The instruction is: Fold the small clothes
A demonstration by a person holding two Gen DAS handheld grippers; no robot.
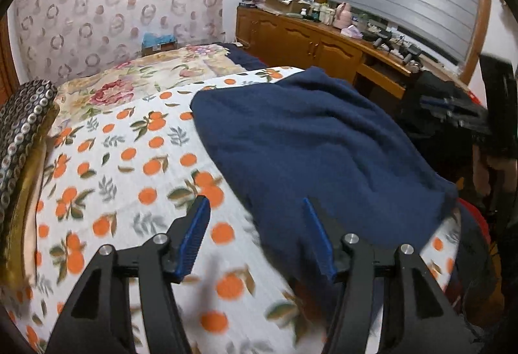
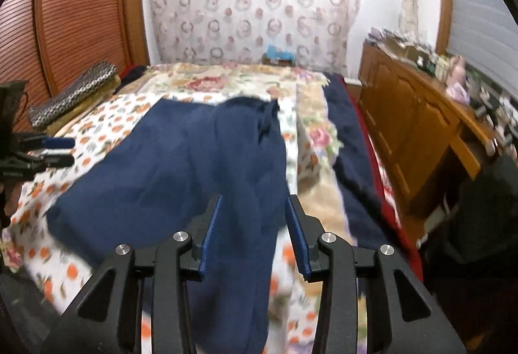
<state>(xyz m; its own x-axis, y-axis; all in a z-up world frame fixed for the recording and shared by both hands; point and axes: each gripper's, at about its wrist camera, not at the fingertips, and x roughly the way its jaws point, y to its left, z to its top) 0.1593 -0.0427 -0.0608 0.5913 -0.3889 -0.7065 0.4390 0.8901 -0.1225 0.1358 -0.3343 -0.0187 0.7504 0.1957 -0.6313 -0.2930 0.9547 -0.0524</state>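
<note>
A navy blue garment [image 1: 317, 143] lies spread on the orange-print sheet [image 1: 123, 160] of the bed. My left gripper [image 1: 255, 202] is open and empty, just above the garment's near left edge. In the right wrist view the same garment [image 2: 181, 166] stretches from mid-bed toward me. My right gripper [image 2: 254, 202] is open, its fingers on either side of the garment's right-hand strip. The left gripper [image 2: 61, 151] shows at the far left of the right wrist view, over the sheet.
A floral bedspread [image 2: 246, 82] covers the far end of the bed. A patterned pillow [image 1: 22, 124] lies at the left edge. A wooden dresser [image 2: 417, 114] with clutter stands along the right. A dark blue blanket [image 2: 349, 140] hangs at the bed's right side.
</note>
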